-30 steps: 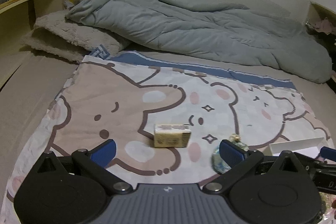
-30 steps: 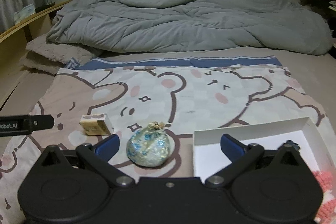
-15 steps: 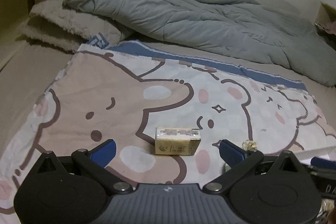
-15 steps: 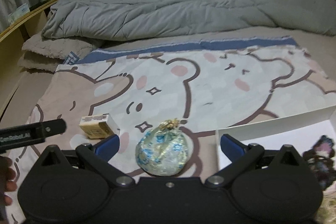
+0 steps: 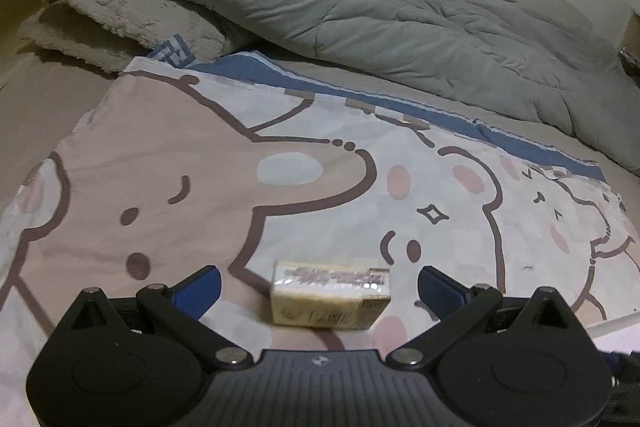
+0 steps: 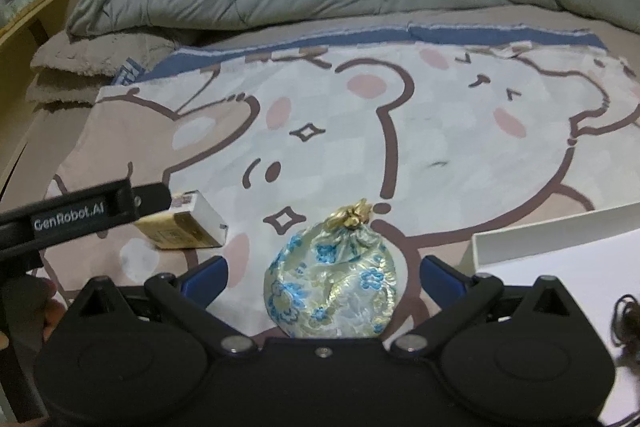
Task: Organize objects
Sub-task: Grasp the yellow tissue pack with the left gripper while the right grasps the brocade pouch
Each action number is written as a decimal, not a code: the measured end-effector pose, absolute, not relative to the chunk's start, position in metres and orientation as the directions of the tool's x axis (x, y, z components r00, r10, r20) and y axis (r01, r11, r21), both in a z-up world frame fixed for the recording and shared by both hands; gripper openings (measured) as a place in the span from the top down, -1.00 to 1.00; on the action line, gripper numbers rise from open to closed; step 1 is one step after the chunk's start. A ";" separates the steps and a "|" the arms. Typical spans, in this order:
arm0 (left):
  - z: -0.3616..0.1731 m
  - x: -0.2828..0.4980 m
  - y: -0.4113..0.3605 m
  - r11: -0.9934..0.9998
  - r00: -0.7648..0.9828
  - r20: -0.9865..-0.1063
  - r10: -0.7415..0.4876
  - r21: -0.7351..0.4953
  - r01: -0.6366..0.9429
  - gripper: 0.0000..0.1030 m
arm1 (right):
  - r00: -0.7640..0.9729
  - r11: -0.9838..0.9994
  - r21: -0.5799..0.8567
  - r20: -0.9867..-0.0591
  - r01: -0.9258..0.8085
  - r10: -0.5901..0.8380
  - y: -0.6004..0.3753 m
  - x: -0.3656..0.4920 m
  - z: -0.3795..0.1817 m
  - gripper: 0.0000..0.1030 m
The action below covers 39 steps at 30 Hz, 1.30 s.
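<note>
Evidently early on: both wide-open hand-held grippers, left (image 5: pixel 318 285) and right (image 6: pixel 323 277), straddle the unpacked small yellow carton (image 5: pixel 329 301) and brocade pouch (image 6: pixel 332 273) beside the white box (image 6: pixel 560 239).

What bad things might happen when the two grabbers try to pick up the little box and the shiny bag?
1. The pouch is round, soft and silky, so it may squash or slip out of the open right gripper.
2. The small box lies flat on a soft blanket; the open left gripper may pinch cloth or push the box down.
3. The box and pouch sit close together, so the grippers may bump.
</note>
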<state>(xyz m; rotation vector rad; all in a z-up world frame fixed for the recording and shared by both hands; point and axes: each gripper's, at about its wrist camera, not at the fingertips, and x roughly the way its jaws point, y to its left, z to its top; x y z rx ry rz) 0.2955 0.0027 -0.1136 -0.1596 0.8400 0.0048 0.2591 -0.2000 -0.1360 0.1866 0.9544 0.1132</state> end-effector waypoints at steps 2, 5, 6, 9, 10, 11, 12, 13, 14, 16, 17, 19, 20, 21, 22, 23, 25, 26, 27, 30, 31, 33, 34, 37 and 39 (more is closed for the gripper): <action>-0.119 0.301 -0.001 0.988 0.670 -0.740 -0.054 -0.135 -0.069 -1.00 | 0.559 0.978 0.206 -0.810 -0.012 0.178 -0.198 0.264 -0.143 -1.00; -0.128 0.310 -0.006 0.991 0.662 -0.749 -0.036 -0.111 -0.072 -1.00 | 0.548 0.983 0.183 -0.821 -0.011 0.159 -0.196 0.271 -0.150 -1.00; -0.131 0.312 -0.007 0.992 0.658 -0.752 -0.028 -0.103 -0.076 -1.00 | 0.545 0.984 0.180 -0.824 -0.011 0.157 -0.195 0.273 -0.152 -1.00; -0.138 0.318 -0.008 0.993 0.652 -0.758 -0.001 -0.080 -0.092 -0.99 | 0.528 0.982 0.187 -0.834 -0.007 0.163 -0.197 0.279 -0.160 -1.00; -0.140 0.319 -0.007 0.993 0.650 -0.760 0.005 -0.073 -0.093 -0.98 | 0.519 0.982 0.187 -0.839 -0.008 0.164 -0.196 0.282 -0.164 -1.00; -0.142 0.321 -0.007 0.994 0.646 -0.764 0.005 -0.068 -0.089 -0.98 | 0.512 0.983 0.184 -0.843 -0.009 0.163 -0.196 0.283 -0.167 -1.00; -0.144 0.322 -0.007 0.994 0.641 -0.768 0.001 -0.067 -0.082 -0.97 | 0.503 0.983 0.181 -0.849 -0.011 0.162 -0.195 0.285 -0.170 -1.00; -0.146 0.323 -0.007 0.994 0.638 -0.770 -0.002 -0.069 -0.079 -0.92 | 0.495 0.983 0.180 -0.853 -0.014 0.164 -0.194 0.287 -0.173 -1.00; -0.147 0.324 -0.006 0.994 0.636 -0.772 -0.006 -0.072 -0.078 -0.83 | 0.490 0.984 0.179 -0.856 -0.017 0.164 -0.193 0.287 -0.175 -1.00; -0.149 0.325 -0.005 0.993 0.632 -0.775 -0.028 -0.095 -0.072 -0.71 | 0.492 0.987 0.159 -0.857 -0.036 0.156 -0.190 0.288 -0.177 -1.00; -0.149 0.325 -0.005 0.992 0.630 -0.775 -0.044 -0.110 -0.066 -0.60 | 0.489 0.986 0.160 -0.858 -0.040 0.159 -0.189 0.288 -0.177 -1.00; -0.149 0.324 -0.005 0.990 0.627 -0.776 -0.065 -0.130 -0.058 -0.47 | 0.480 0.987 0.151 -0.863 -0.054 0.158 -0.186 0.288 -0.178 -0.97; -0.148 0.323 -0.006 0.990 0.625 -0.778 -0.064 -0.129 -0.059 -0.47 | 0.474 0.990 0.130 -0.869 -0.059 0.142 -0.185 0.288 -0.179 -0.85; -0.146 0.322 -0.007 0.991 0.622 -0.781 -0.063 -0.123 -0.054 -0.47 | 0.473 0.993 0.103 -0.873 -0.062 0.121 -0.184 0.287 -0.179 -0.81; -0.145 0.321 -0.007 0.991 0.619 -0.783 -0.064 -0.120 -0.050 -0.47 | 0.473 0.993 0.093 -0.873 -0.075 0.117 -0.184 0.285 -0.179 -0.76; -0.144 0.320 -0.007 0.992 0.615 -0.786 -0.067 -0.120 -0.045 -0.46 | 0.476 0.992 0.094 -0.871 -0.083 0.122 -0.185 0.284 -0.178 -0.66; -0.141 0.317 -0.005 0.992 0.606 -0.793 -0.066 -0.119 -0.048 -0.46 | 0.471 0.990 0.114 -0.871 -0.086 0.141 -0.187 0.281 -0.174 -0.66; -0.139 0.315 -0.004 0.991 0.603 -0.795 -0.068 -0.123 -0.050 -0.46 | 0.467 0.988 0.126 -0.871 -0.086 0.152 -0.188 0.280 -0.172 -0.66; -0.137 0.313 -0.002 0.991 0.598 -0.798 -0.073 -0.128 -0.050 -0.46 | 0.466 0.987 0.132 -0.870 -0.091 0.160 -0.189 0.277 -0.171 -0.66; -0.129 0.306 0.002 0.991 0.585 -0.807 -0.080 -0.127 -0.041 -0.46 | 0.473 0.987 0.117 -0.867 -0.109 0.155 -0.189 0.269 -0.165 -0.66; -0.127 0.303 0.003 0.991 0.582 -0.809 -0.084 -0.127 -0.033 -0.46 | 0.476 0.986 0.116 -0.865 -0.115 0.158 -0.189 0.266 -0.162 -0.66; -0.122 0.297 0.005 0.992 0.573 -0.814 -0.099 -0.126 -0.007 -0.46 | 0.483 0.985 0.117 -0.860 -0.124 0.163 -0.189 0.260 -0.155 -0.66; -0.119 0.293 0.005 0.992 0.569 -0.816 -0.107 -0.123 0.011 -0.46 | 0.487 0.985 0.116 -0.858 -0.129 0.165 -0.189 0.256 -0.152 -0.66; -0.111 0.281 0.005 0.993 0.560 -0.821 -0.115 -0.096 0.063 -0.46 | 0.489 0.983 0.114 -0.855 -0.146 0.172 -0.190 0.245 -0.144 -0.66; -0.105 0.271 0.004 0.991 0.551 -0.824 -0.127 -0.077 0.113 -0.46 | 0.492 0.982 0.114 -0.852 -0.153 0.176 -0.191 0.239 -0.139 -0.66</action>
